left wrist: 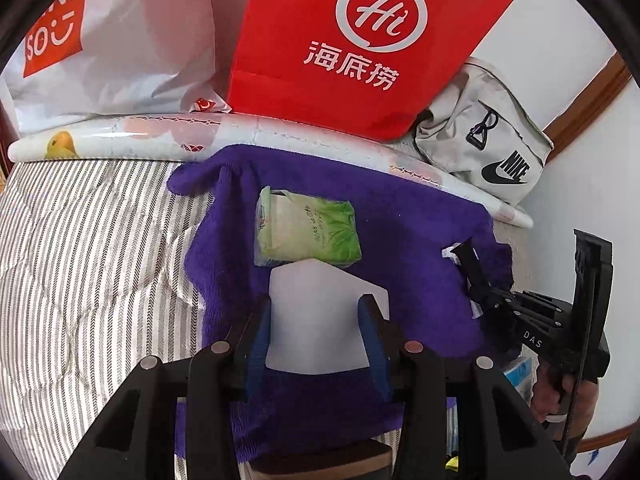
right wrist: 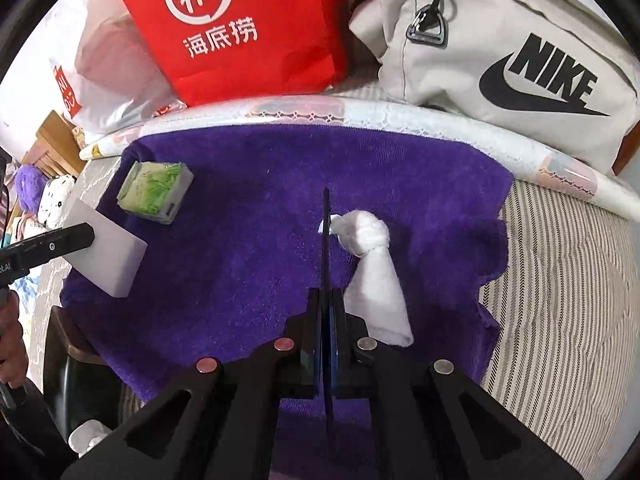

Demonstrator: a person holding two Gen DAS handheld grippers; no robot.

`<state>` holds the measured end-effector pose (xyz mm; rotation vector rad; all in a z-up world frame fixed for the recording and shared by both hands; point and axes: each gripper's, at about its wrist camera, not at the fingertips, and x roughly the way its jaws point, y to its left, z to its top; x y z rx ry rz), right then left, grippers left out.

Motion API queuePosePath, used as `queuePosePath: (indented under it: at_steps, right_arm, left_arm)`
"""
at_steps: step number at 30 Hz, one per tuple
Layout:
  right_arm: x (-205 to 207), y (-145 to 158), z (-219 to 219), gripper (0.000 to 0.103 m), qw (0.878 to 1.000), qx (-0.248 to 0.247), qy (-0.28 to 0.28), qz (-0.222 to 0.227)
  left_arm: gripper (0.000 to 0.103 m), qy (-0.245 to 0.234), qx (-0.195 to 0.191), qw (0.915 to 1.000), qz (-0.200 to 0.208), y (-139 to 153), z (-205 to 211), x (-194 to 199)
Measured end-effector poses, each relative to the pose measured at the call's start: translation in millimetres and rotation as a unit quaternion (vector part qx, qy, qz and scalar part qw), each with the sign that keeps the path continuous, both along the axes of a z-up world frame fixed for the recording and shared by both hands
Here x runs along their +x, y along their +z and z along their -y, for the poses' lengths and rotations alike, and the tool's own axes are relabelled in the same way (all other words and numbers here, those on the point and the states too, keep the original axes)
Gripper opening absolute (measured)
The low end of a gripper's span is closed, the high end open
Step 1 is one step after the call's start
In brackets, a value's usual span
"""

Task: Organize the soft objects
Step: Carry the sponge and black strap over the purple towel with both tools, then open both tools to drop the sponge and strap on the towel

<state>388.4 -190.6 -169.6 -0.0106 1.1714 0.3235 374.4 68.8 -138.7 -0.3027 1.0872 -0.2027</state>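
Observation:
A purple towel lies spread on a striped bed. On it rests a green tissue pack. My left gripper is shut on a white foam block, held between its blue pads just above the towel and next to the tissue pack. My right gripper has its fingers pressed together on a corner of a knotted white cloth, which trails over the towel to the right of the fingers.
A red paper bag, a white plastic bag and a grey Nike bag stand behind a rolled patterned sheet at the towel's far edge. Striped quilt lies on both sides. A hand grips the right gripper's handle.

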Motion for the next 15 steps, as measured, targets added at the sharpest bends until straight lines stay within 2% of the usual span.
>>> queuePosePath:
  at_steps: [7,11,13,14,15]
  right_arm:
    - [7,-5,0,0.006,1.000,-0.002,-0.007,-0.008]
    - [9,-6,-1,0.007,1.000,-0.002,-0.008,-0.011]
    - [9,-4,1,0.014,1.000,0.006,-0.010,-0.011]
    - [9,-2,2,0.024,1.000,0.007,-0.013,-0.008]
    - [8,0,4,0.041,1.000,0.007,-0.016,-0.002]
  left_arm:
    - [0.042,0.000,0.001,0.9998,-0.020,-10,-2,7]
    - [0.043,0.006,-0.013,0.9995,-0.027,-12,-7,8]
    - [0.044,0.006,-0.016,0.9994,-0.031,-12,-8,8]
    - [0.045,0.007,-0.014,0.9994,-0.032,-11,-8,8]
    - [0.047,0.009,-0.009,0.9993,-0.035,-10,-8,7]
